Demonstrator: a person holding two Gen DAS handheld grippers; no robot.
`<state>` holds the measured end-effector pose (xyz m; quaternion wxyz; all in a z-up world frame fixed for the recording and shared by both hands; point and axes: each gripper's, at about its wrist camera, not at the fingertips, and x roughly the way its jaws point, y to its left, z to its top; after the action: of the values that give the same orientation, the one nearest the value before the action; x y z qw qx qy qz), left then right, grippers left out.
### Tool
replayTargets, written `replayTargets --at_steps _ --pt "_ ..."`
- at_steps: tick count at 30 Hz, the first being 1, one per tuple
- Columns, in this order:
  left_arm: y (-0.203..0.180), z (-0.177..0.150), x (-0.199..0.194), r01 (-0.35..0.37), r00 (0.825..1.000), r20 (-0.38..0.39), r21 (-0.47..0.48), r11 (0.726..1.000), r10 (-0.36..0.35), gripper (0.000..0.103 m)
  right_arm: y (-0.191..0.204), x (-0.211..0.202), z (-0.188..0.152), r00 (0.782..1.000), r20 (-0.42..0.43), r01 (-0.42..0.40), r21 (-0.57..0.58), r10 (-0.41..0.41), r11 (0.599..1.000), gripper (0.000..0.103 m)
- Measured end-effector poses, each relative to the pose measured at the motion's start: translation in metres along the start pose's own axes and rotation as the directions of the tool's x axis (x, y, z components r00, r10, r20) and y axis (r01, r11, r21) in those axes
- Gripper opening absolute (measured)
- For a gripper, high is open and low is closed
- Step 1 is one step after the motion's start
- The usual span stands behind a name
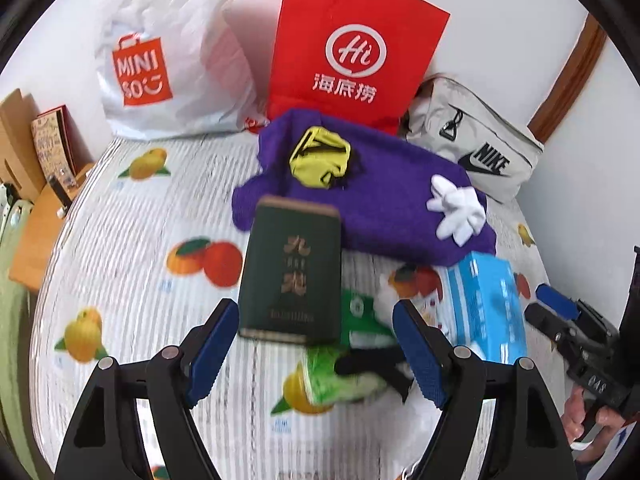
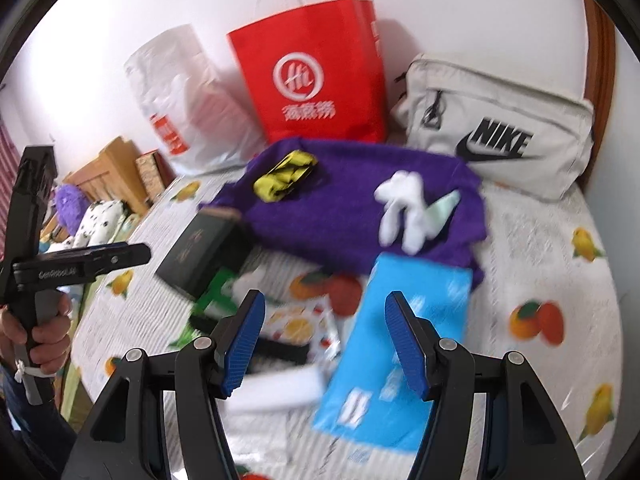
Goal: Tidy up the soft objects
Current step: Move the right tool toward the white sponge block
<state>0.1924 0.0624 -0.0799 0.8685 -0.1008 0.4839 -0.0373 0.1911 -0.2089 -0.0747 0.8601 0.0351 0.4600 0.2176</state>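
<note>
A purple towel (image 1: pixel 384 204) (image 2: pixel 340 204) lies on the fruit-print bedspread (image 1: pixel 132 240) (image 2: pixel 540 248). On it rest a yellow-and-black bundle (image 1: pixel 320 158) (image 2: pixel 285 176) and a white sock (image 1: pixel 456 210) (image 2: pixel 400 212). In front lie a dark green box (image 1: pixel 292 276) (image 2: pixel 200 248), a blue tissue pack (image 1: pixel 488 304) (image 2: pixel 400 344) and a green packet (image 1: pixel 344 372). My left gripper (image 1: pixel 316 356) hovers open above the green box and packet, holding nothing. My right gripper (image 2: pixel 324 344) hovers open over the blue pack, also with nothing between its fingers.
Against the wall stand a white Miniso bag (image 1: pixel 160 60) (image 2: pixel 188 96), a red paper bag (image 1: pixel 352 48) (image 2: pixel 316 76) and a grey Nike pouch (image 1: pixel 476 148) (image 2: pixel 500 132). Cardboard boxes (image 1: pixel 24 184) sit at the bed's left edge. A hand (image 2: pixel 44 332) holds the left gripper's handle.
</note>
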Motion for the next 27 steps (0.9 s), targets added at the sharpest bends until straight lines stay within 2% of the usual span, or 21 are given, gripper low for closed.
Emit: replayTargets --at_steps 4,7,11,19,20,21,23,24,25,26,27 --pt "0.0 -0.018 -0.002 0.01 1.0 -0.009 0.001 1.0 -0.01 0.078 0.019 0.003 -0.025 1.0 -0.008 -0.014 -0.041 0.013 0.999 0.077" --pt "0.0 -0.029 -0.003 0.011 1.0 -0.017 0.009 1.0 -0.01 0.078 0.035 0.009 -0.039 0.999 -0.024 -0.031 -0.091 0.029 0.995 0.077" --pt "0.0 -0.042 -0.001 0.011 1.0 -0.023 0.011 1.0 -0.01 0.078 0.052 0.02 -0.052 1.0 -0.028 -0.014 -0.151 0.01 0.988 0.077" --pt "0.006 -0.055 0.007 0.001 0.999 -0.044 0.004 1.0 -0.001 0.078 0.072 0.052 -0.071 0.994 -0.027 0.091 -0.293 -0.103 0.952 0.077" --pt "0.008 -0.056 0.008 0.0 0.999 -0.047 0.001 1.0 0.0 0.078 0.076 0.054 -0.073 0.99 -0.002 0.134 -0.319 -0.142 0.938 0.077" --pt "0.009 -0.056 0.01 -0.003 0.999 -0.051 -0.001 1.0 0.003 0.078 0.077 0.055 -0.074 0.985 0.014 0.165 -0.335 -0.17 0.928 0.074" --pt "0.013 -0.057 0.013 -0.009 0.998 -0.06 -0.006 1.0 0.009 0.078 0.079 0.056 -0.074 0.98 0.027 0.195 -0.35 -0.198 0.916 0.056" --pt "0.014 -0.058 0.015 -0.011 0.998 -0.063 -0.007 1.0 0.011 0.078 0.077 0.054 -0.071 0.979 0.032 0.2 -0.336 -0.201 0.92 0.054" --pt "0.015 -0.058 0.016 -0.014 0.998 -0.066 -0.006 1.0 0.014 0.078 0.073 0.051 -0.067 0.985 0.016 0.168 -0.304 -0.171 0.938 0.049" --pt "0.015 -0.059 0.018 -0.015 0.998 -0.069 -0.004 1.0 0.015 0.078 0.07 0.049 -0.065 0.987 0.013 0.155 -0.287 -0.158 0.945 0.048" --pt "0.016 -0.06 0.019 -0.014 0.997 -0.073 -0.004 1.0 0.014 0.078 0.067 0.046 -0.062 0.989 0.018 0.144 -0.266 -0.145 0.953 0.04"
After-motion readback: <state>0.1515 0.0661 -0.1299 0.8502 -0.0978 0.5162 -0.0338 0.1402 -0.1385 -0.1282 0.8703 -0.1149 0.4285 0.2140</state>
